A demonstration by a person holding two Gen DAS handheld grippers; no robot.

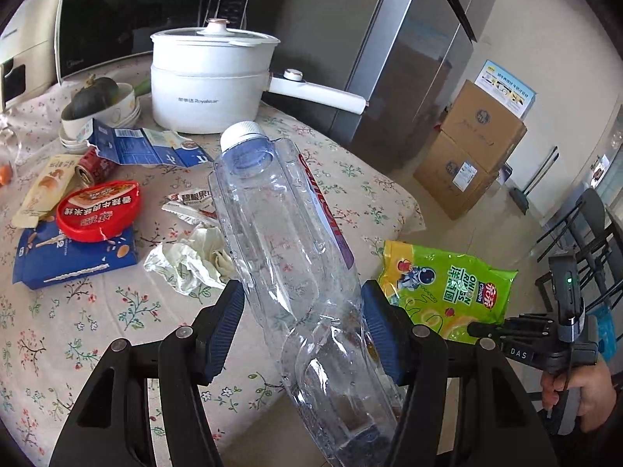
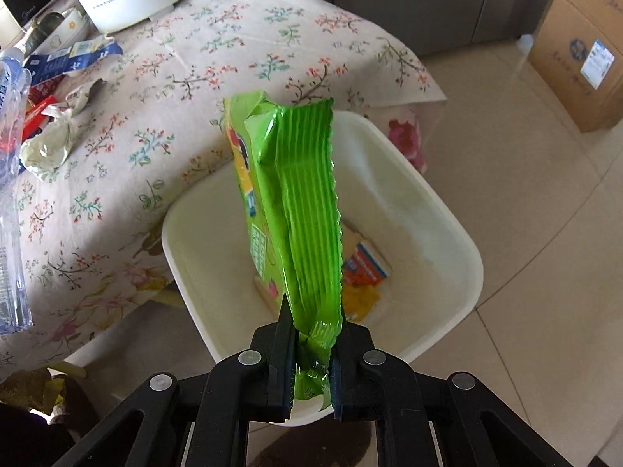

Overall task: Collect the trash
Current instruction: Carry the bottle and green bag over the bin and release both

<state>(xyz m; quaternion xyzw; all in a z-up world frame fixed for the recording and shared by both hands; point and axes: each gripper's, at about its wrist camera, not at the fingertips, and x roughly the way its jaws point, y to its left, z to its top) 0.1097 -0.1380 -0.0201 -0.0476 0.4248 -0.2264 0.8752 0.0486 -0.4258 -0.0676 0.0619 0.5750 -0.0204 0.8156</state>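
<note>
My left gripper (image 1: 301, 311) is shut on a clear, crushed plastic bottle (image 1: 280, 210) with a white cap, held tilted above the flowered tablecloth (image 1: 117, 311). My right gripper (image 2: 311, 334) is shut on a green onion-rings snack bag (image 2: 296, 210), which hangs over a white bin (image 2: 440, 210) beside the table. The bag also shows in the left wrist view (image 1: 447, 288). The bin holds a few wrappers (image 2: 366, 268). Loose trash lies on the table: a crumpled tissue (image 1: 190, 260), a red lid (image 1: 99, 210), a blue box (image 1: 74, 257), a red can (image 1: 95, 165), and torn blue packaging (image 1: 148, 148).
A white electric pot (image 1: 210, 81) and stacked bowls with a squash (image 1: 101, 109) stand at the back of the table, before a microwave (image 1: 128, 7). A fridge (image 1: 405, 58) and cardboard boxes (image 1: 467, 148) stand on the tiled floor to the right.
</note>
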